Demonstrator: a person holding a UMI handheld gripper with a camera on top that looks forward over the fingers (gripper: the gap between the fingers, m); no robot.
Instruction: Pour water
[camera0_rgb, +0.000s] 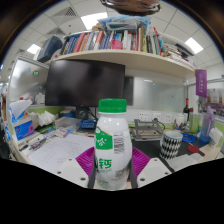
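Note:
A white plastic bottle (112, 140) with a green cap and a green printed label stands upright between my fingers. It looks lifted above the desk. My gripper (112, 163) is shut on the bottle, and the purple pads (85, 161) press on its lower body from both sides. Beyond the right finger a black-and-white checkered cup (172, 144) stands on the desk.
A dark monitor (90, 82) stands behind the bottle. Above it a shelf (115, 56) holds a row of books. Cluttered items (25, 120) lie on the desk at the left, and a metal rack (148, 128) and small bottles stand at the right.

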